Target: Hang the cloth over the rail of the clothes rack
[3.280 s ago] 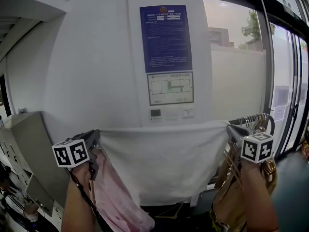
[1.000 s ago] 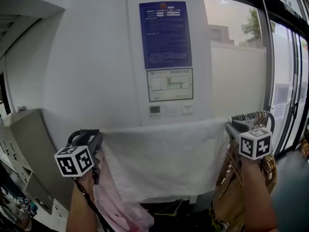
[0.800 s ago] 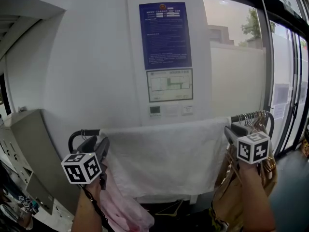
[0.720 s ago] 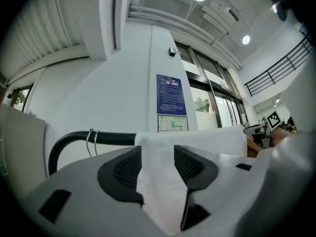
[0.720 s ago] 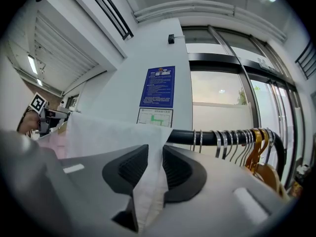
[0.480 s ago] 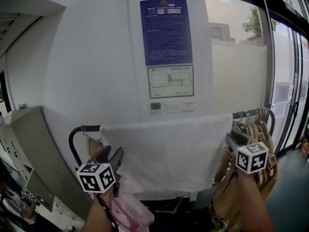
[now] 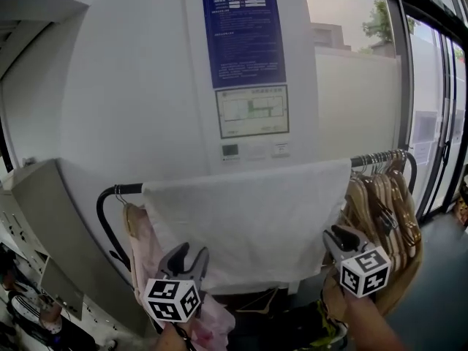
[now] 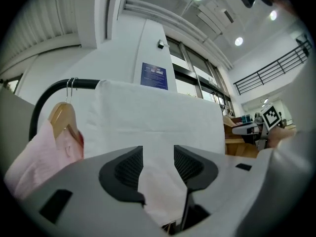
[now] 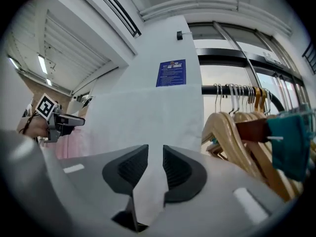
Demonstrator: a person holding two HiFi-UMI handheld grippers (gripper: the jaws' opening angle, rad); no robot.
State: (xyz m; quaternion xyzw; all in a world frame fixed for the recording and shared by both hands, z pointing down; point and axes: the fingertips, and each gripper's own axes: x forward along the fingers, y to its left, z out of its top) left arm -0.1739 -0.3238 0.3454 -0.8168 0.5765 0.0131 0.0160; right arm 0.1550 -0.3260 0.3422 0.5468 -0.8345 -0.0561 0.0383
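Lowered since before, my left gripper (image 7: 188, 255) and right gripper (image 7: 338, 236) hang with jaws apart and empty before the white fabric cloth (image 7: 248, 218), now draped over the black metal rail (image 7: 121, 189), so I'd back away without brushing its hem.

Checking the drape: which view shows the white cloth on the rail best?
Head view: the whole white cloth hangs over the rail, hem included. Both gripper views show only its upper part; their own jaws cover most of the lower edge.
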